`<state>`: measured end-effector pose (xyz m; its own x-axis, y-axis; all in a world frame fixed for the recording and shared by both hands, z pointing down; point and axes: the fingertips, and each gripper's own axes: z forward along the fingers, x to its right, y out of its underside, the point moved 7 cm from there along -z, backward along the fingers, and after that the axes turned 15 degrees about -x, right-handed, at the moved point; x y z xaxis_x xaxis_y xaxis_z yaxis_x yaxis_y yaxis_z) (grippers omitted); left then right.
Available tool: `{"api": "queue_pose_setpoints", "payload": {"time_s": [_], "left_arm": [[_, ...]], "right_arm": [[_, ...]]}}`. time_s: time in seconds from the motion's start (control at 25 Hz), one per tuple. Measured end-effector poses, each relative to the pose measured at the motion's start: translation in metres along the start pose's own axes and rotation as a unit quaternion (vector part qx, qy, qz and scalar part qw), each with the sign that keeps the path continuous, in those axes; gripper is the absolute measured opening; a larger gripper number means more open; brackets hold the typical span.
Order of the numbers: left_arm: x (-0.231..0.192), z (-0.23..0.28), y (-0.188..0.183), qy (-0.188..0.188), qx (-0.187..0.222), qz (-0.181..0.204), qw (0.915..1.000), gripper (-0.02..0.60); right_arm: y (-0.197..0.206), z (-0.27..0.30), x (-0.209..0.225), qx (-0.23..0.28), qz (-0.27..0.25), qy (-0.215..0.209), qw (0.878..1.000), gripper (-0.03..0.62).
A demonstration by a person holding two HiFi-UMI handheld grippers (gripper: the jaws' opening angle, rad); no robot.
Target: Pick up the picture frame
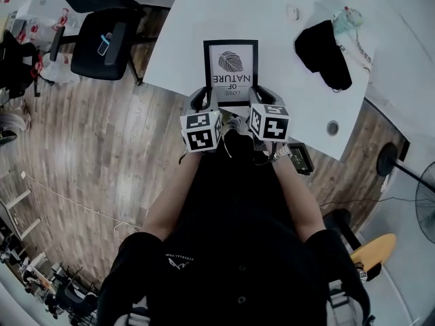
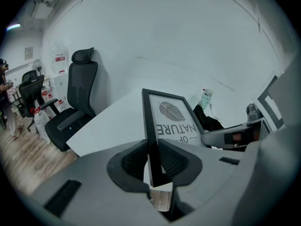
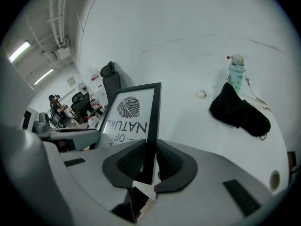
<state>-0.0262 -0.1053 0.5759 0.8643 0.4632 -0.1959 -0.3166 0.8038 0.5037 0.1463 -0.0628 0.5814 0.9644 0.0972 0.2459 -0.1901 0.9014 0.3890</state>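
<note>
The picture frame has a black border and a white print with a leaf and lettering. It is held up off the white table, tilted, over the near edge. My left gripper is shut on the frame's left border, pads pressing both faces. On the right border my right gripper is shut the same way. In the left gripper view the frame rises from the jaws; the right gripper view shows the picture frame leaning left.
A black cloth lies on the table's right part, with a small pale bottle behind it and a small white object nearby. A black office chair stands left of the table. A round hole sits near the right edge.
</note>
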Motion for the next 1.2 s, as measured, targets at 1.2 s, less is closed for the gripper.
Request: {"api": "queue_pose_setpoints", "payload": {"time_s": [1.2], "left_arm": [[0.045, -0.117, -0.092, -0.029, 0.213, 0.054, 0.9751, 0.074]], "right_arm": [[-0.079, -0.137, -0.018, 0.205, -0.065, 0.007, 0.977, 0.066]]}}
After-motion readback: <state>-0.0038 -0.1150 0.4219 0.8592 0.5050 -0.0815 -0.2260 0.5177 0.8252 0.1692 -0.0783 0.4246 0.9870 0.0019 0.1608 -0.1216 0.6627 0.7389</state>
